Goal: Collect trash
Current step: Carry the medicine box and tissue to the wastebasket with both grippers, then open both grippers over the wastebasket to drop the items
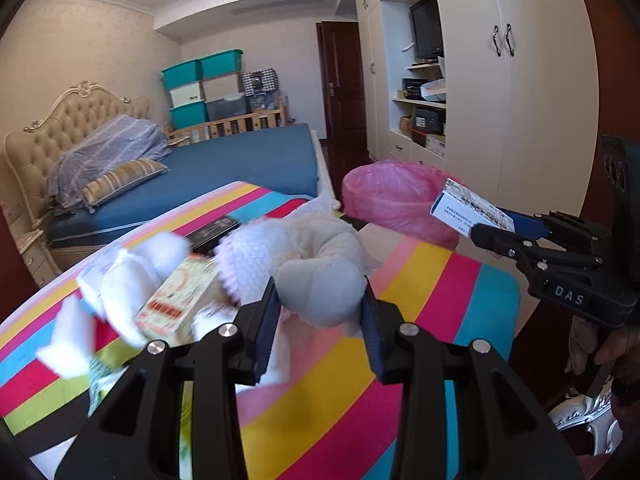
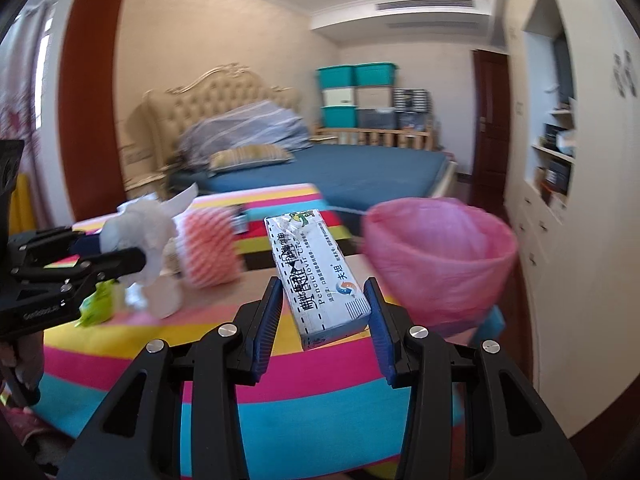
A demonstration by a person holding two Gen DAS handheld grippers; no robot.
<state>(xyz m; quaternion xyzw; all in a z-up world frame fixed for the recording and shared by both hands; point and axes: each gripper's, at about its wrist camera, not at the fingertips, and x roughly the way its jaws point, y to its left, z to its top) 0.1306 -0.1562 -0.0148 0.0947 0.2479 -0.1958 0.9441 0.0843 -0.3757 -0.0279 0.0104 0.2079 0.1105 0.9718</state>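
Observation:
My left gripper (image 1: 320,300) is shut on a crumpled white tissue wad (image 1: 320,276) and holds it above the striped table; it also shows in the right wrist view (image 2: 132,260). My right gripper (image 2: 322,300) is shut on a white and blue medicine box (image 2: 316,276), held in the air beside the bin lined with a pink bag (image 2: 436,264). In the left wrist view the box (image 1: 468,208) sits just right of the pink bag (image 1: 396,200). More trash lies on the table: a beige carton (image 1: 176,300), white foam pieces (image 1: 120,276) and a pink foam net (image 2: 208,248).
The table has a rainbow-striped cloth (image 1: 340,392). A black flat box (image 1: 212,232) lies at its far side. A bed with a blue sheet (image 1: 240,160) stands behind, white wardrobes (image 1: 520,80) on the right. A green wrapper (image 2: 96,304) lies near the left gripper.

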